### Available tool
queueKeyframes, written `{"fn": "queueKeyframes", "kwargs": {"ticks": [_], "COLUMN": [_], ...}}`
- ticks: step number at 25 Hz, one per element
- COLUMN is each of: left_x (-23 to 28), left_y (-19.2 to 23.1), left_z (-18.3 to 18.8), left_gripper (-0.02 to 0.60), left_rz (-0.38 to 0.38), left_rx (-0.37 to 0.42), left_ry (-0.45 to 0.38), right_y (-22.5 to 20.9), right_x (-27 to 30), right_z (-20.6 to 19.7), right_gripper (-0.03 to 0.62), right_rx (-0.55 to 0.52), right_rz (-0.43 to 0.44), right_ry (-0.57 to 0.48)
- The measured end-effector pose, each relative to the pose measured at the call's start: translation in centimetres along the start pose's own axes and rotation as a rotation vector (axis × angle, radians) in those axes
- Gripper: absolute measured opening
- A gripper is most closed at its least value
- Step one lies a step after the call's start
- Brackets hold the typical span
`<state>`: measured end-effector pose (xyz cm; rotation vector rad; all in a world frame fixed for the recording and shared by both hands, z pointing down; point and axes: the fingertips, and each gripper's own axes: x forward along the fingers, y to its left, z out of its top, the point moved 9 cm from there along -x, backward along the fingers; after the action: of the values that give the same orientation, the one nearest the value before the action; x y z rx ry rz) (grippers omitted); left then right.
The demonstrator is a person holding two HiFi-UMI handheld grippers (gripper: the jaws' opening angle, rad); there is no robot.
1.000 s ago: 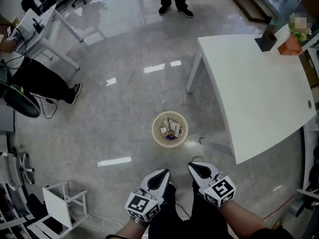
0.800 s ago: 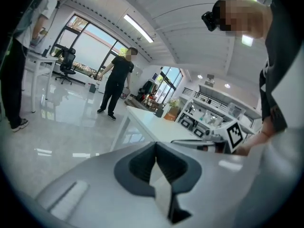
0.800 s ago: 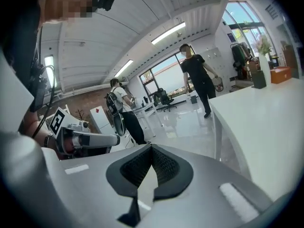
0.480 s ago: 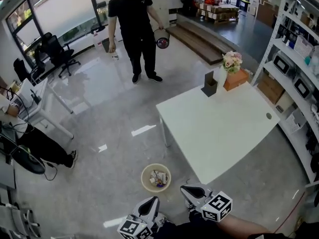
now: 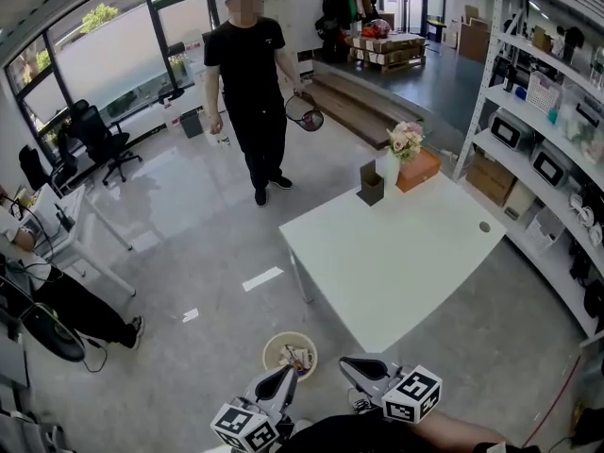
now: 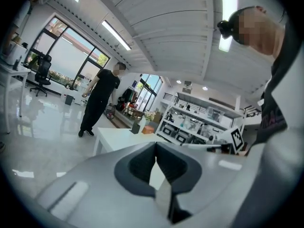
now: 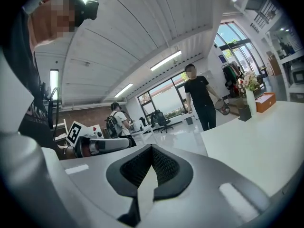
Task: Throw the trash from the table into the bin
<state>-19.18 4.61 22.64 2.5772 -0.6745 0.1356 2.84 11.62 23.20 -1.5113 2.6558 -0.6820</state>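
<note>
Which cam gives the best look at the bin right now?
Head view. It looks down into the bin, showing its round rim and the trash inside, on the floor by the near corner of the white table. Neither gripper view shows the bin; both look level across the room.

Grey grippers, black-and-white marker cubes

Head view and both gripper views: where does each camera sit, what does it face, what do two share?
Head view: on the head, facing forward and down at table, bin; left gripper, right gripper show.
Left gripper view: on it, along shut jaws toward table; wearer at right.
Right gripper view: likewise; wearer at left.
All share table and standing person.
</note>
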Motion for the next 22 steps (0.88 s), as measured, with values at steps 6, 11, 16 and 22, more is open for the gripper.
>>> {"fn": "queueKeyframes", "kwargs": {"ticks": [6, 11, 16, 22], "left_x": [-0.1, -1.1, -1.9, -2.3], "left_y": [-0.6, -0.4, 0.0, 0.1], "left_z": [1.0, -0.2, -0.5, -1.1], "left_gripper": [0.008, 0.008, 0.008, 0.008], "left_rz": [-0.027, -0.025, -0.025, -0.028], "left_rx": [0.033, 0.015, 0.005, -0.007], "left_ry": [-0.003, 0.013, 0.018, 0.026], "right_y": [0.4, 0.8, 1.6, 2.0], "right_x": [-0.8, -0.6, 0.0, 0.1], "right_z": [-0.2, -1.0, -1.1, -1.8], "right_gripper": [0.000, 0.000, 0.000, -0.002], "right_rx": [0.020, 0.047, 0.047, 0.047], "right_rz": [-0.031, -0.033, -0.022, -0.017], "right_ry": [-0.028, -0.013, -0.005, 0.008]}}
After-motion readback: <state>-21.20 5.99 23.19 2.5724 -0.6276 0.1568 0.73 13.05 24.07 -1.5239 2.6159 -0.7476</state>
